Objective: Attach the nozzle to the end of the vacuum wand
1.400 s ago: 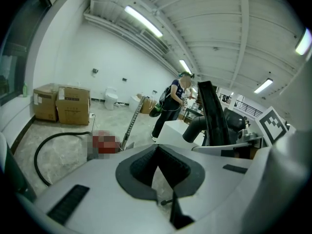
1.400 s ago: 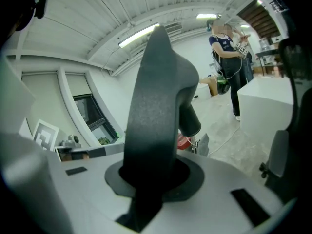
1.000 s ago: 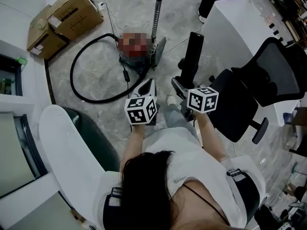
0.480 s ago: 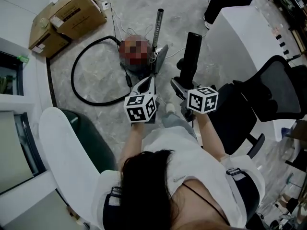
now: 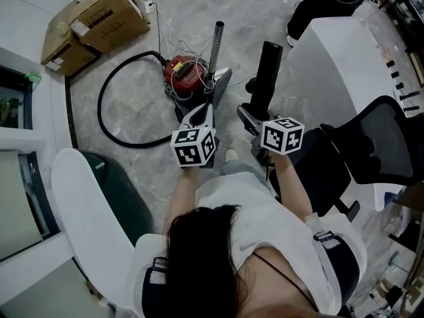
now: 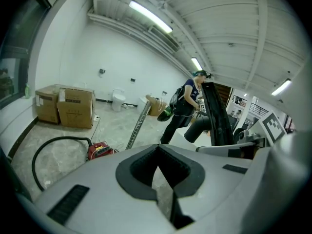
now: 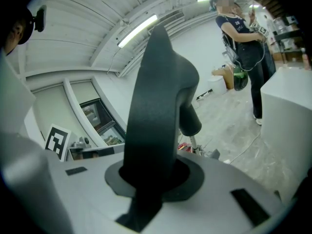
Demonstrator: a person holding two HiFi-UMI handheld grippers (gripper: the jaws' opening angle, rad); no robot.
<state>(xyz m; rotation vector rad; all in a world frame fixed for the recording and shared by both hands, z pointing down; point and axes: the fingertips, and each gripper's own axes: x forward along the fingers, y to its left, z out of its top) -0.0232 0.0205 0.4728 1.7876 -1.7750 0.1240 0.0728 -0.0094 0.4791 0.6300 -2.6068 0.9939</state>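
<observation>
Marbled grey floor (image 5: 142, 167), cardboard boxes (image 5: 99, 15), black office chair (image 5: 381, 144) — white walls (image 6: 73, 57)

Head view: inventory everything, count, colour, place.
vacuum canister: 1, red, floor centre
hose: 1, black, looped left of canister
wand: 1, metal, upright beside canister
nozzle: 1, black, held, right of wand
cardboard boxes: 2, brown, top left
office chair: 1, black, right
table: 1, white, upper right
bystander: 1, dark clothes, top edge
left gripper: 1, grey, shut, empty
right gripper: 1, grey, shut on nozzle
</observation>
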